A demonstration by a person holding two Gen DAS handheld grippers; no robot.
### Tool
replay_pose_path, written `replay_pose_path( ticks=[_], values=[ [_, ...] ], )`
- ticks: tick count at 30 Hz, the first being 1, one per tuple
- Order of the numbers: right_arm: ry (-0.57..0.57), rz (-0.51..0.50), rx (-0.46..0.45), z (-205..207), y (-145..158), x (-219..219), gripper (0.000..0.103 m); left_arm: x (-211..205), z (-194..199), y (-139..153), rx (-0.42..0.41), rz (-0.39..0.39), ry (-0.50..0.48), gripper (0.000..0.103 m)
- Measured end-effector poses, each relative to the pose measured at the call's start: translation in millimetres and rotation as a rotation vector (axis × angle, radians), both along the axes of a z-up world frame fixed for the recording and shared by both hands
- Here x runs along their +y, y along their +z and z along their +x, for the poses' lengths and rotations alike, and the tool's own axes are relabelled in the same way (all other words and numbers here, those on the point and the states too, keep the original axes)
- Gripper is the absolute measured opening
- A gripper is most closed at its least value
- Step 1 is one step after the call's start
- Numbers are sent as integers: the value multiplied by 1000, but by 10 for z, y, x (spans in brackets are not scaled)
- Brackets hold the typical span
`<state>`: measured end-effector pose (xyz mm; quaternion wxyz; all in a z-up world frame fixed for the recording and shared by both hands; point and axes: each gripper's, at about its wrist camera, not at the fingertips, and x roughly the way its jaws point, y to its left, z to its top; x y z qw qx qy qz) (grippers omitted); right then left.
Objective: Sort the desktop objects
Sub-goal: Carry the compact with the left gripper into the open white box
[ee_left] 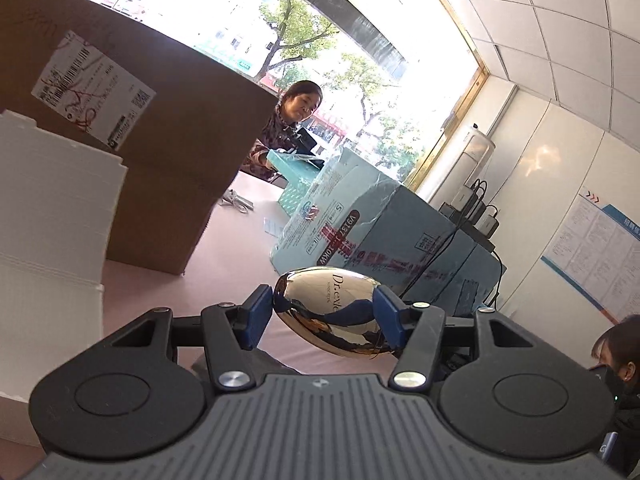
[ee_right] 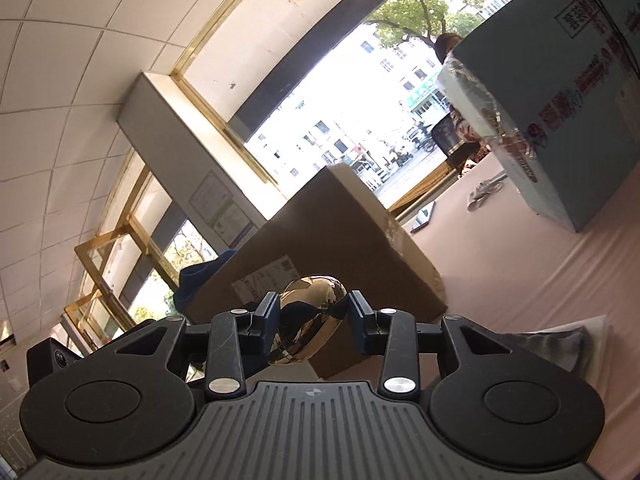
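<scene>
Gold oval case [ee_left: 334,314]: "Dr.eXle"; teal carton [ee_left: 360,236]: "V913".

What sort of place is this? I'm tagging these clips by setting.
Probably a street-front shop or small office used for packing goods. A big cardboard box with a shipping label and a wrapped blue carton stand on the pink table, and a large window faces a street.

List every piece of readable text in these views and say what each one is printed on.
"Dr.e·vie", last letters uncertain: on the gold egg-shaped case held in the left claw.
"V913", "S" and "10KW": upside down on the light blue carton.
Shipping label on the brown cardboard box: barcode and print too small to read.
Wall poster: blurred.
Red stamps on the blue carton: unreadable.
</scene>
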<state>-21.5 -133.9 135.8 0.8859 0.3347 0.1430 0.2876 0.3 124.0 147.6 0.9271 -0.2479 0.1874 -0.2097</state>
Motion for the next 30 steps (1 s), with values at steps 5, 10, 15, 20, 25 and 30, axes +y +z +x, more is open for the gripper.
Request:
replay_pose_path(
  ticks=[5,10,15,20,25,30],
  values=[
    [98,-12,16,180,95,574,34,570,-119,89,-15,12,65,53],
    [188,-38,57,391,105,1177,34,1146,-122,56,11,15,134,53],
    [241,-81,152,529,-37,1657,34,1598,-38,-132,100,11,165,53],
    [269,-135,276,596,-275,1921,34,1841,56,-405,236,0,164,54],
    [286,-156,365,647,-399,1958,34,1839,139,-543,305,45,152,57],
    [286,-221,378,645,-395,2012,34,1830,153,-567,332,61,148,55]
  ],
)
